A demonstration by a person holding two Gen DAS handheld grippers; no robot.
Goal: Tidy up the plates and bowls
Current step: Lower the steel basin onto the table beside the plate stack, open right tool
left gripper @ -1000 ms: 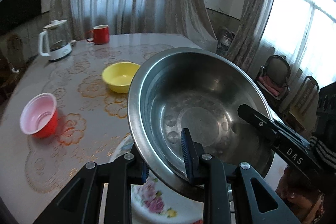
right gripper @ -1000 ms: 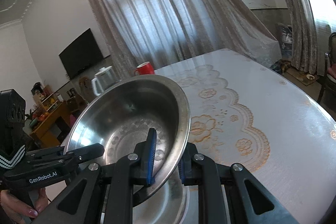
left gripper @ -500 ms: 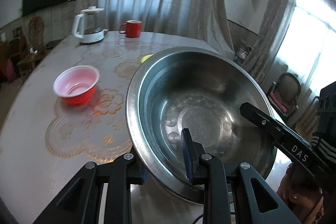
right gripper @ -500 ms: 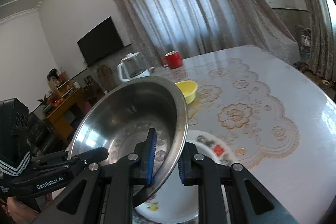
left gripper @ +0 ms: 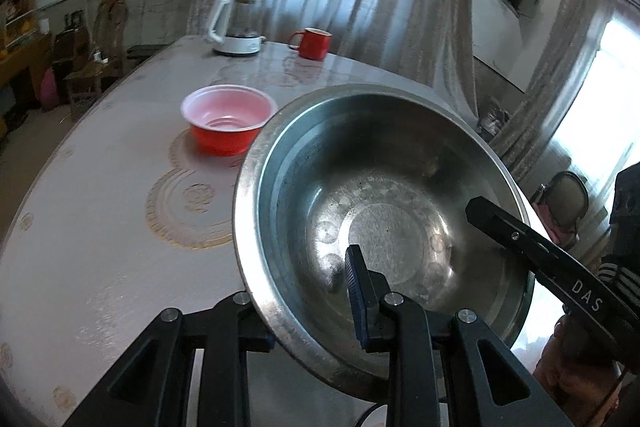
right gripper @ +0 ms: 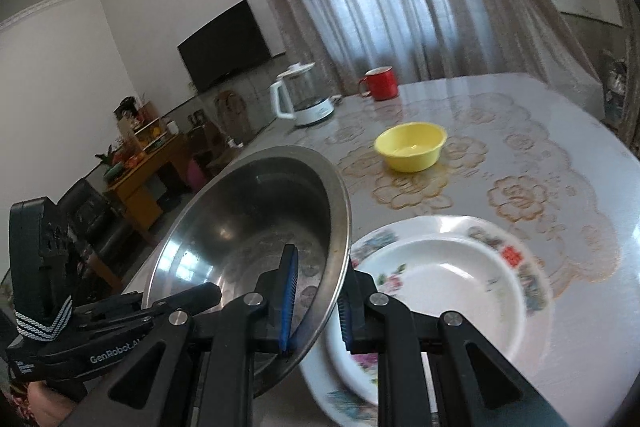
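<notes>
A large steel bowl [left gripper: 384, 203] is held in the air between both grippers. My left gripper [left gripper: 310, 311] is shut on its near rim; the right gripper's finger shows across the bowl at its far side. In the right wrist view my right gripper [right gripper: 314, 301] is shut on the steel bowl's rim [right gripper: 256, 227], which is tilted. A white flowered plate [right gripper: 448, 291] lies on the table beside and below the bowl. A red bowl with a pale inside [left gripper: 228, 119] and a yellow bowl [right gripper: 411, 145] stand on the table.
A round table with a lace-pattern cover [left gripper: 100, 227] carries a white kettle [left gripper: 238, 23] and a red mug [left gripper: 314, 43] at its far side. The table edge curves on the left. Chairs and a wooden cabinet [right gripper: 148, 163] stand beyond it.
Both grippers have carried the steel bowl to the left over the table. The red bowl now sits closer ahead, and the flowered plate has come out from under the bowl.
</notes>
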